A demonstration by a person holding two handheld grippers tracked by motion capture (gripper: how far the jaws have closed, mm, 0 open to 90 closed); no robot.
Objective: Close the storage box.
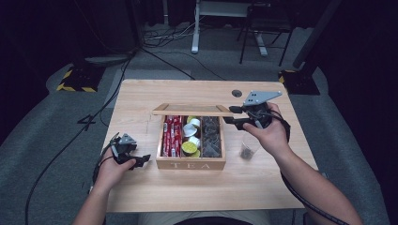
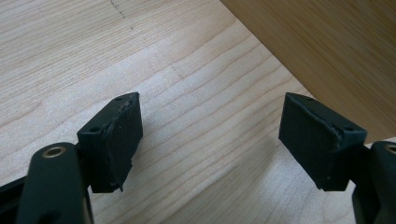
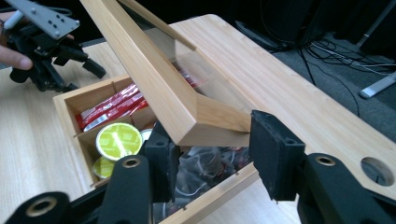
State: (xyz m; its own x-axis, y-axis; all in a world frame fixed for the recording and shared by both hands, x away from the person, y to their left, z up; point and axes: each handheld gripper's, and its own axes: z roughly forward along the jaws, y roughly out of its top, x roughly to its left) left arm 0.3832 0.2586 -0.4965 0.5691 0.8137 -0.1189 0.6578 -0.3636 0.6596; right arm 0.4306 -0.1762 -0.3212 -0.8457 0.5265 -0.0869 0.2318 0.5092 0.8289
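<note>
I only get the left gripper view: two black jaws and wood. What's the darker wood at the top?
Observer: That's the side of a wooden box marked TEA. The left gripper sits open beside it.
Operator: Is the box open?
Observer: Yes. The right gripper pinches a corner of the lid and holds it tilted up.
Operator: What's inside?
Observer: Red packets, green-topped pods and clear bags, in three compartments.
</note>
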